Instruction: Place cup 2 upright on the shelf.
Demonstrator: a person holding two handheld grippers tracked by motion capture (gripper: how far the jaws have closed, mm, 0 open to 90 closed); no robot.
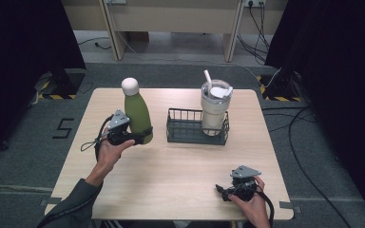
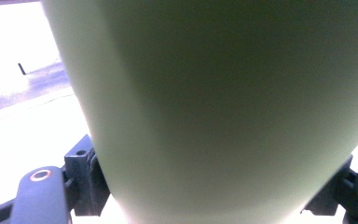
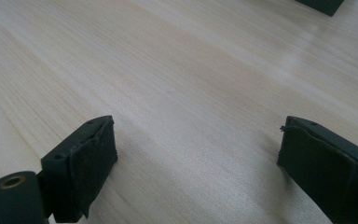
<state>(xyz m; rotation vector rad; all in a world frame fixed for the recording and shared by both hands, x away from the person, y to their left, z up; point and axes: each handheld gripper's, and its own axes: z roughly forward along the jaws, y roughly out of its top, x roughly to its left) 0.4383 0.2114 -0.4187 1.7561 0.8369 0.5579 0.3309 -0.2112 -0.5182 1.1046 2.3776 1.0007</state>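
Observation:
A green bottle (image 1: pixel 138 114) with a white cap stands a little tilted at the table's left middle. My left gripper (image 1: pixel 142 137) is shut on its lower body. In the left gripper view the green bottle (image 2: pixel 223 107) takes up most of the picture, with a black jaw at each lower corner. A black wire basket (image 1: pixel 190 134) holds a clear tumbler (image 1: pixel 215 110) with a lid and a white straw at its right end. My right gripper (image 1: pixel 224 191) rests near the table's front right edge. My right gripper (image 3: pixel 198 158) stands open over bare wood.
The light wooden table (image 1: pixel 180 166) has free room between the two hands and in front of the basket. A corner of the black basket (image 3: pixel 321 5) shows at the top right of the right gripper view. Cables lie on the floor to the right.

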